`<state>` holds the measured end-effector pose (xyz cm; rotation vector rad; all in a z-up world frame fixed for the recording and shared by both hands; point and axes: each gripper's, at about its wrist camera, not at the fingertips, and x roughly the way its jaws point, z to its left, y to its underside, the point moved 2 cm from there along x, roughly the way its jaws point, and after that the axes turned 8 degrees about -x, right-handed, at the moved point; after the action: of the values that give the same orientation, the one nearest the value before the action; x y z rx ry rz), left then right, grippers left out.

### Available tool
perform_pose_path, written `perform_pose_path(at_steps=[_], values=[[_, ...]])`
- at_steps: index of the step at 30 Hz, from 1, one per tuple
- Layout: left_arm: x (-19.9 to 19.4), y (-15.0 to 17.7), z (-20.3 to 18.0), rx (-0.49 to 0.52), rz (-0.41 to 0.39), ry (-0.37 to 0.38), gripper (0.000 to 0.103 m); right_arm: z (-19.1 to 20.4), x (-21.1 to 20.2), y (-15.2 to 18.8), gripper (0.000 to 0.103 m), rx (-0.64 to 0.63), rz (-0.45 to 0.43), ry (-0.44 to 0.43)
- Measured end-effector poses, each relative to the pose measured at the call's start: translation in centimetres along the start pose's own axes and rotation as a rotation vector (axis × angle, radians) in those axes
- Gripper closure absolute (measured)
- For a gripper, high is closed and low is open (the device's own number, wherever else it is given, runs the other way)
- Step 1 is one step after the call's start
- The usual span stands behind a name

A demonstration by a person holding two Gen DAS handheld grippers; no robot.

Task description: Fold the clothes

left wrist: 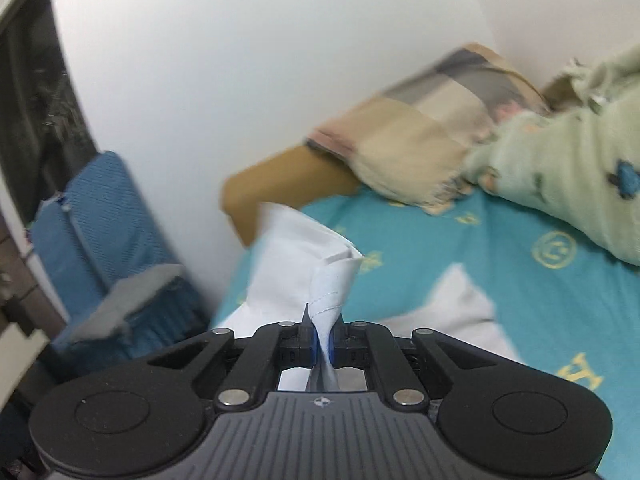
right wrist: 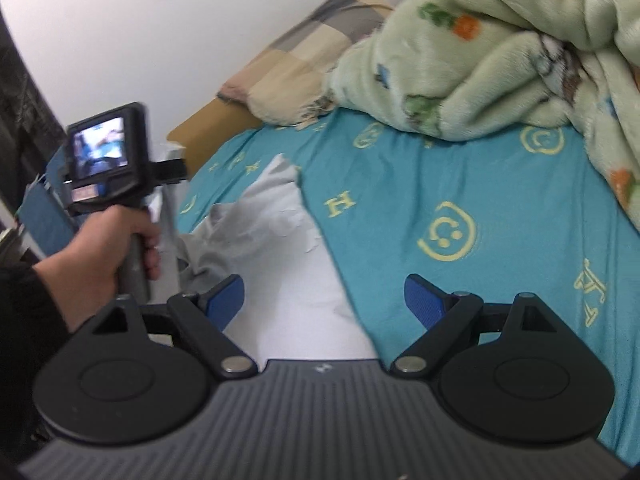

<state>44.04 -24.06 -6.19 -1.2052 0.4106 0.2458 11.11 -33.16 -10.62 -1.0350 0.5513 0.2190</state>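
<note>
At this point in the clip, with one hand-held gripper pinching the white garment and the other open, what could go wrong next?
1. The left hand-held gripper pinches only a narrow bunched hem of the white garment, so the fabric could slip out if pulled.
2. The right hand-held gripper hangs open above the garment, holding nothing; lifting one-sided may twist the cloth rather than spread it.
3. The green fleece blanket crowds the teal bedsheet, leaving limited flat space for folding.

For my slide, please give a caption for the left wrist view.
Left hand-held gripper shut on white cloth, lifted above the teal bedsheet.
</note>
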Motion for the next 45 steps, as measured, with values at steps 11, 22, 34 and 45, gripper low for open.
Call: perform_pose_path(at_steps=[11, 22, 34, 45], values=[[-1.9, 3.8, -3.1, -0.143, 0.082, 0.189, 0.026, -2.6, 2.7, -0.1, 0.015, 0.013, -0.015, 0.032], [-20.5, 10.5, 5.4, -0.293, 0.085, 0.239, 0.018, -0.7, 0.1, -0.2, 0.015, -0.126, -0.125, -0.008], [-39.3, 21.2, 15.2, -0.463, 0.108, 0.274, 0.017, 2.1, -4.6, 1.4, 0.015, -0.250, -0.104, -0.035], [-38.7, 21.5, 25.1, -0.636, 0.108, 0.215, 0.017, 9.3, -5.8, 7.4, 0.030, -0.397, 0.182, -0.300]])
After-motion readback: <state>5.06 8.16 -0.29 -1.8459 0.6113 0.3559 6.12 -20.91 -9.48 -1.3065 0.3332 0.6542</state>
